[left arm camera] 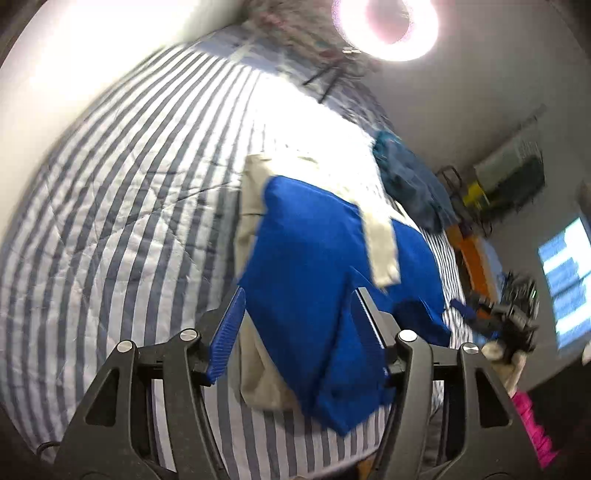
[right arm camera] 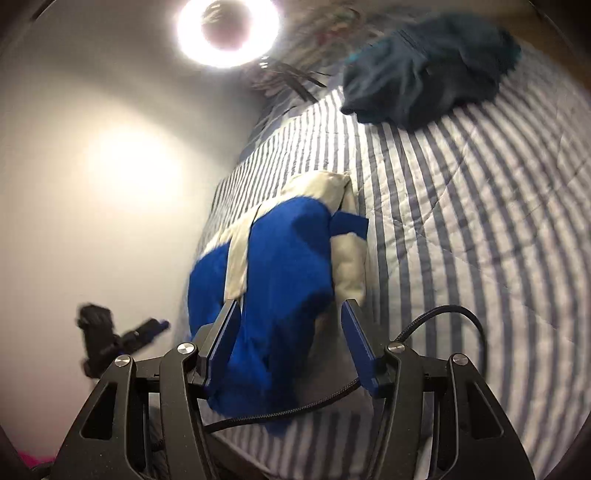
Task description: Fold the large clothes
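A blue and cream garment [left arm camera: 314, 258] lies partly folded on the striped bed; it also shows in the right wrist view [right arm camera: 284, 266]. My left gripper [left arm camera: 299, 295] is open, its jaws wide apart above the garment's near blue edge, holding nothing. My right gripper [right arm camera: 290, 306] is open too, jaws spread over the garment's near end, with blue cloth between them but not pinched. The right gripper also shows in the left wrist view [left arm camera: 506, 317] at the bed's right edge. The left gripper shows blurred in the right wrist view [right arm camera: 110, 336] at the left.
The blue-and-white striped bedspread [left arm camera: 110, 221] covers the bed [right arm camera: 461, 221]. A dark teal pile of clothes [left arm camera: 410, 184] lies at the far side [right arm camera: 424, 66]. A ring light [left arm camera: 388, 26] glares overhead. A black cable [right arm camera: 443, 314] loops by my right gripper. Furniture stands beyond the bed's right edge.
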`<state>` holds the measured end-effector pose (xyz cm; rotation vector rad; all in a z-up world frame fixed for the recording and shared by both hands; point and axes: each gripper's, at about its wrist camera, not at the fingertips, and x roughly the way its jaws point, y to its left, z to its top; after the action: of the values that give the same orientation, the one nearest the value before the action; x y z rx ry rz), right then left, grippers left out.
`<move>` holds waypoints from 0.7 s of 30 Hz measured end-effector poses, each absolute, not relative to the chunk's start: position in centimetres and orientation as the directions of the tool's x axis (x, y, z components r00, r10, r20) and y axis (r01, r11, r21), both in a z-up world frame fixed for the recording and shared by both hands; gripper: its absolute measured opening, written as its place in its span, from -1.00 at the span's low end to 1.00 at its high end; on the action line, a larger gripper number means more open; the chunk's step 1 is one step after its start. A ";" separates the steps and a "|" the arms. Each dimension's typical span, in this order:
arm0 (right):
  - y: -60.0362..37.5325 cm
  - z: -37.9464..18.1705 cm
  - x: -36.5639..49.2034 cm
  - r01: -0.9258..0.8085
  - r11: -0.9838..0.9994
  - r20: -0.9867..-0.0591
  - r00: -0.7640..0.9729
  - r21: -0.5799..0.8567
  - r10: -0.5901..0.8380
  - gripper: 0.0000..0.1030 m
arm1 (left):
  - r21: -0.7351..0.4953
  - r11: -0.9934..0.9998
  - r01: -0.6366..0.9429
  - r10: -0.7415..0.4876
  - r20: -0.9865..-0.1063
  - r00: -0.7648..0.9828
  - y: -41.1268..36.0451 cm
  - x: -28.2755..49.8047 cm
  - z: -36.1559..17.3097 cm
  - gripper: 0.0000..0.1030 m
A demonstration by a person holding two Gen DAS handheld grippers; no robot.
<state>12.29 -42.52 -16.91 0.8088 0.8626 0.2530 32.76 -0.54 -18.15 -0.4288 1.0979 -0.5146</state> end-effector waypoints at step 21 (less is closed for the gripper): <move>-41.5 -18.4 14.5 0.131 0.768 -0.699 0.530 0.627 0.480 -0.93 | -0.599 0.791 0.121 -0.611 -0.767 0.197 -2.6 32.1 -25.5 -0.91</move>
<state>14.48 -41.53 -18.43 0.6901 1.0095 0.2290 32.08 -2.58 -25.50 -0.4593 1.2786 -0.5383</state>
